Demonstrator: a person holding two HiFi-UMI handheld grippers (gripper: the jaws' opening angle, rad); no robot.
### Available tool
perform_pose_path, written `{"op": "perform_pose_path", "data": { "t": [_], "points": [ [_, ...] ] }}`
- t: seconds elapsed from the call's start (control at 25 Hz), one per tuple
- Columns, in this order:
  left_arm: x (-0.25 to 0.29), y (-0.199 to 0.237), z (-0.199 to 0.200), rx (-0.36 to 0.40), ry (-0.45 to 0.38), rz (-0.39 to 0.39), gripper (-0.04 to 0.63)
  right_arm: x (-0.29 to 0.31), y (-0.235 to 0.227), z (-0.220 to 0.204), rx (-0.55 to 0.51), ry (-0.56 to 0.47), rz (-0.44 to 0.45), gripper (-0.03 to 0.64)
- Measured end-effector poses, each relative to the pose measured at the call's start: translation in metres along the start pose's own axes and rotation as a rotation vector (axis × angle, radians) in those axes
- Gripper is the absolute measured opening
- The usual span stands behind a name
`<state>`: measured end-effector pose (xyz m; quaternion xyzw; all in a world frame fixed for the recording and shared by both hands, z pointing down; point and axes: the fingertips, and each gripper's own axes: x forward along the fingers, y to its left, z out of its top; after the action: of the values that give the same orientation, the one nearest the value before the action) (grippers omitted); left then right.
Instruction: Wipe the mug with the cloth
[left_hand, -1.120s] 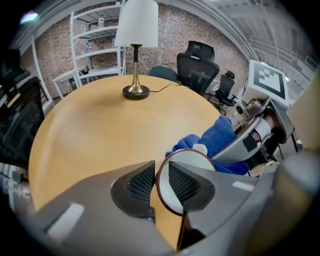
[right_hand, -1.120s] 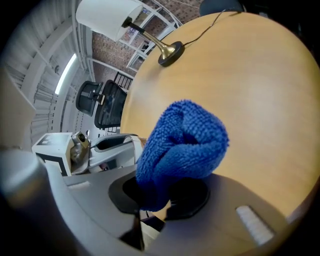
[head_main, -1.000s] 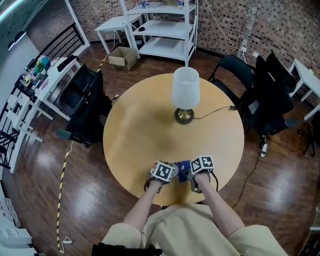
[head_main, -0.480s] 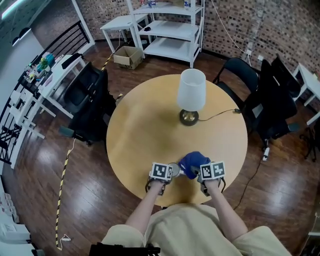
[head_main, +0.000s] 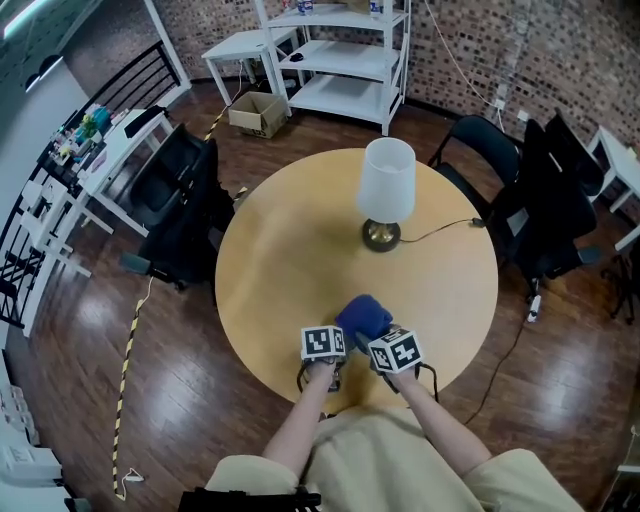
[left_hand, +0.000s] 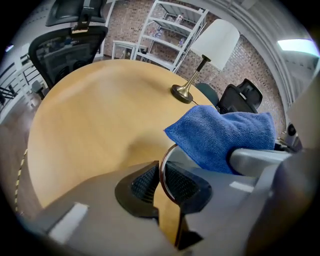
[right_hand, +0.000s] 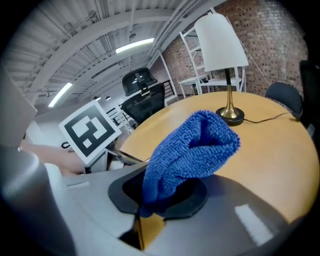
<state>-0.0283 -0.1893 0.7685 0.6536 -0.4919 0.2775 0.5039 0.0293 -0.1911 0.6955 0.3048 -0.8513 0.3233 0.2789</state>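
Note:
In the left gripper view my left gripper (left_hand: 161, 182) is shut on the thin rim of the mug (left_hand: 163, 170), which shows only as a dark ring between the pads. The blue cloth (left_hand: 225, 134) hangs over the mug from the right. My right gripper (right_hand: 160, 192) is shut on that cloth (right_hand: 192, 145), which bunches up out of its jaws. From the head view both grippers sit close together at the round table's near edge, the left gripper (head_main: 328, 342) beside the right gripper (head_main: 385, 347), with the cloth (head_main: 362, 317) just ahead of them. The mug is hidden there.
A lamp (head_main: 387, 190) with a white shade stands at the far middle of the wooden table (head_main: 290, 260), its cord (head_main: 440, 228) running off to the right. Black chairs (head_main: 175, 200) stand round the table and white shelving (head_main: 340, 60) behind it.
The right gripper has lifted the cloth and swung it left over the mug, rolling as it went. The left gripper has rolled. The mug, seen earlier between the grippers, is now covered.

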Motion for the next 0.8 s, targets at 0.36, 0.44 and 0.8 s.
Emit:
{"op": "perform_pose_path", "data": {
  "t": [0.36,0.44,0.8],
  "points": [
    [-0.001,0.004,-0.001,-0.037,-0.010,-0.030,0.031,-0.005,-0.046,-0.022,0.195,-0.030,-0.061,0.060],
    [-0.001,0.004,0.001,-0.043,-0.013,-0.033,0.031,-0.005,-0.049,-0.023,0.229,-0.039,-0.057,0.059],
    [0.001,0.017,-0.004,-0.092,-0.019,-0.042,0.031,0.009,-0.053,-0.038,0.362,-0.036,-0.012,0.057]
  ]
}}
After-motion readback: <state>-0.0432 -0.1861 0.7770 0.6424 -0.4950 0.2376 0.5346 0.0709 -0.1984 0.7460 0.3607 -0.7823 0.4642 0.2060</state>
